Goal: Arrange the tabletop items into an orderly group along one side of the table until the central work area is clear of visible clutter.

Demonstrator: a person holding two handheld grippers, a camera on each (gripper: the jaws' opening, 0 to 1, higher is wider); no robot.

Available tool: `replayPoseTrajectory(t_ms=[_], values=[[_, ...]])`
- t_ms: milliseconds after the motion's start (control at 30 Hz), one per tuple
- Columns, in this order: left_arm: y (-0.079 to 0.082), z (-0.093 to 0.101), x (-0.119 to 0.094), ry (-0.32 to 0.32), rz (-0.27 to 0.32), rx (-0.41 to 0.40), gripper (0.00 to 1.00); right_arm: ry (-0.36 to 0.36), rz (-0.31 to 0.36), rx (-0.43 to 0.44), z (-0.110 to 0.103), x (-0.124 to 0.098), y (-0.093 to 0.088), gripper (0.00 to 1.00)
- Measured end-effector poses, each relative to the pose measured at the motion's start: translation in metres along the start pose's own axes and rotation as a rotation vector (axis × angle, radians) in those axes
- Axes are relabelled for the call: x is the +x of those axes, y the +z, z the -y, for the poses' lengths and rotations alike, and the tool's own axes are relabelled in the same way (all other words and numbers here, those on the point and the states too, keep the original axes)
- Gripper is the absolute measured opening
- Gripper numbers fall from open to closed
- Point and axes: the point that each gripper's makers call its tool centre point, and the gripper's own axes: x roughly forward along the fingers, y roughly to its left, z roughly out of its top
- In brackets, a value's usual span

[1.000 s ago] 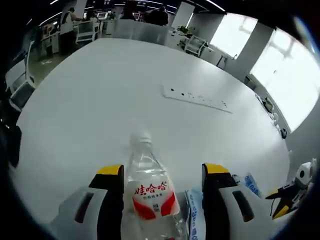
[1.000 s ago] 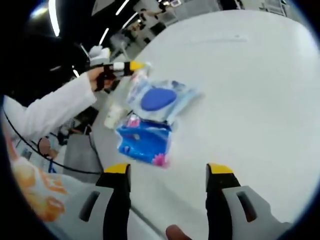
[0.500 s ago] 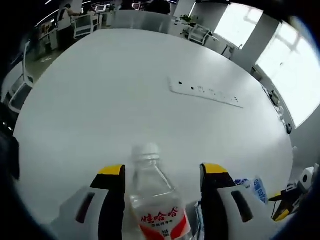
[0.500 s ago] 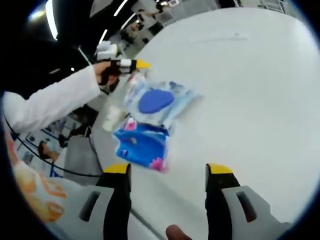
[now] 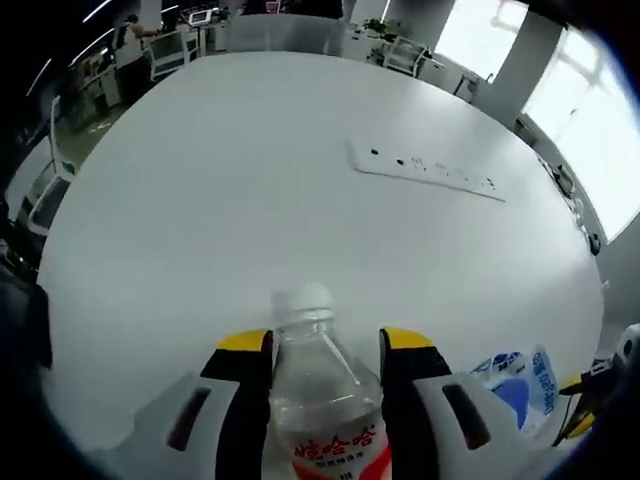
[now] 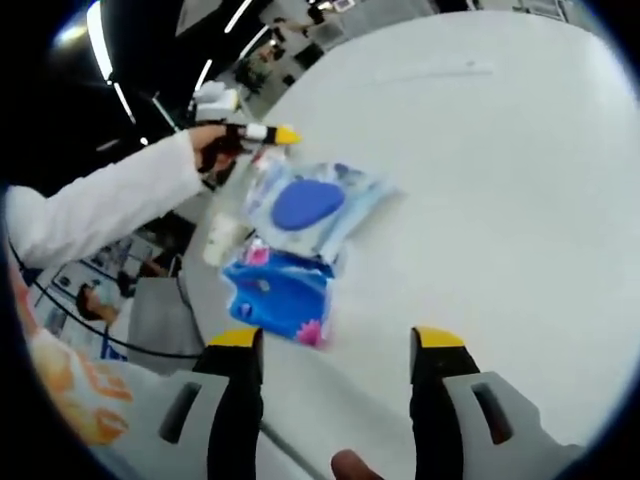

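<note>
Left hand-held gripper (image 5: pixel 325 350) above white table (image 5: pixel 250 200)

Bottle (image 5: pixel 325 420) base cut off; blue packet (image 5: pixel 520 385) print seemingly unreadable.

1. The left gripper view is looking low across the counter (image 5: pixel 250 200), just behind the bottle (image 5: pixel 325 400), facing the power strip (image 5: pixel 425 170).
2. The right gripper view is facing the blue-disc packet (image 6: pixel 310 205) from nearby.
3. Both views are sharing that packet (image 5: pixel 515 380) beside the bottle.
</note>
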Motion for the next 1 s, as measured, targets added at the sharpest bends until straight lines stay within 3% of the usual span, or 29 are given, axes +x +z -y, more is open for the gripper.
replayPoseTrajectory(t_ms=[433,633,733,767,800,833,900,1000], values=[[0.006,-0.005,0.002,0.032,-0.016,-0.019,0.41,0.006,-0.003,0.006,-0.001,-0.001,-0.005,0.58],[0.010,-0.010,-0.002,0.046,0.005,-0.046,0.37,0.012,0.019,0.010,-0.003,-0.005,-0.004,0.58],[0.014,-0.011,-0.010,0.062,0.039,-0.061,0.35,0.008,0.021,0.011,-0.002,-0.007,-0.006,0.58],[0.018,-0.011,-0.013,0.059,0.064,-0.074,0.27,0.007,0.020,0.011,-0.001,-0.007,-0.006,0.58],[0.024,-0.003,-0.020,0.010,0.106,-0.149,0.25,0.006,0.019,0.012,0.000,-0.007,-0.007,0.58],[0.029,-0.014,-0.026,0.061,0.127,-0.070,0.24,0.004,0.018,0.012,0.000,-0.008,-0.008,0.58],[0.030,-0.011,-0.031,0.061,0.135,0.008,0.23,0.003,0.022,0.011,0.001,-0.008,-0.007,0.58],[0.035,-0.012,-0.046,0.068,0.176,0.024,0.22,0.006,0.028,0.006,-0.001,-0.009,-0.005,0.58]])
